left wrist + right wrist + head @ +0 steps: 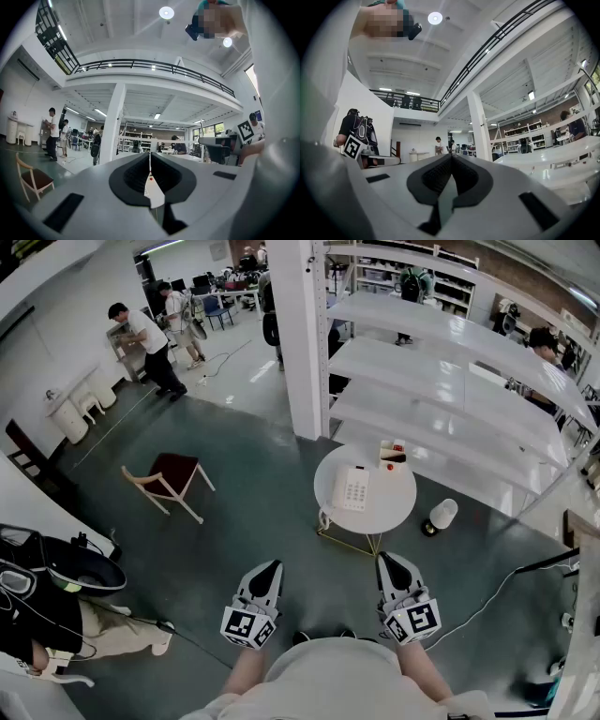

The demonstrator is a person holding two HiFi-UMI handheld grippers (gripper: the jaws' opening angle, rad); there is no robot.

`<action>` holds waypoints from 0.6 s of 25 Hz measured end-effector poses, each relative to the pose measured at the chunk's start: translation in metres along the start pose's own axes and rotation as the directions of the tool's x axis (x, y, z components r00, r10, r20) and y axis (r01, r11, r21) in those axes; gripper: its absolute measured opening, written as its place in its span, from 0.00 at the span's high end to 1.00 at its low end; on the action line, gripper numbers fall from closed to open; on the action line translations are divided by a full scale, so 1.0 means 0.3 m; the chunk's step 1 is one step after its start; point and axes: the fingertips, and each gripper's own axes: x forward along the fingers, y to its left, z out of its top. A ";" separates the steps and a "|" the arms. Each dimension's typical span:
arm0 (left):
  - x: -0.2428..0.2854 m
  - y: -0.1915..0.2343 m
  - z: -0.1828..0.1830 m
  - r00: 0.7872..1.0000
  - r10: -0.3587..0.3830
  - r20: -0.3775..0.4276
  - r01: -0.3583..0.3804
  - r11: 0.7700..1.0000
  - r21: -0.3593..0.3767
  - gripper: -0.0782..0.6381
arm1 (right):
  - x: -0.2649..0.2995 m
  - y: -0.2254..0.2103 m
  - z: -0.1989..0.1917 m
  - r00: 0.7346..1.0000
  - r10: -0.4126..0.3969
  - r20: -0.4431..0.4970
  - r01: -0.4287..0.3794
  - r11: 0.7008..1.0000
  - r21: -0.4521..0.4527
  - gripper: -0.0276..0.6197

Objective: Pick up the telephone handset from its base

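Observation:
A white telephone lies on a small round white table ahead of me, its handset resting along the base's left side. A coiled cord hangs off the table's left edge. Both grippers are held level over the floor, well short of the table. My left gripper has its jaws pressed together with nothing between them. My right gripper is shut too and holds nothing.
A small box with a red item sits at the table's far edge. White shelving and a pillar stand behind it. A wooden chair is at left, a white lamp-like object and cables on the floor at right. A person sits at lower left.

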 end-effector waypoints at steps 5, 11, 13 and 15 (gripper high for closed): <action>0.010 0.003 0.006 1.000 0.001 -0.011 -0.001 1.000 -0.001 0.86 | 0.012 -0.001 0.011 1.000 0.007 -0.004 -0.007 1.000 0.000 0.95; -0.002 0.010 0.004 1.000 -0.007 -0.009 0.007 1.000 -0.005 0.86 | 0.011 0.013 0.014 1.000 0.003 -0.006 -0.003 1.000 -0.007 0.95; -0.003 0.017 -0.002 1.000 -0.009 -0.014 0.008 1.000 -0.010 0.86 | 0.015 0.015 0.012 1.000 -0.001 -0.005 0.001 1.000 -0.001 0.95; -0.008 0.026 -0.004 1.000 -0.010 -0.021 0.010 1.000 -0.014 0.86 | 0.021 0.022 0.017 1.000 -0.003 0.004 0.003 1.000 0.010 0.95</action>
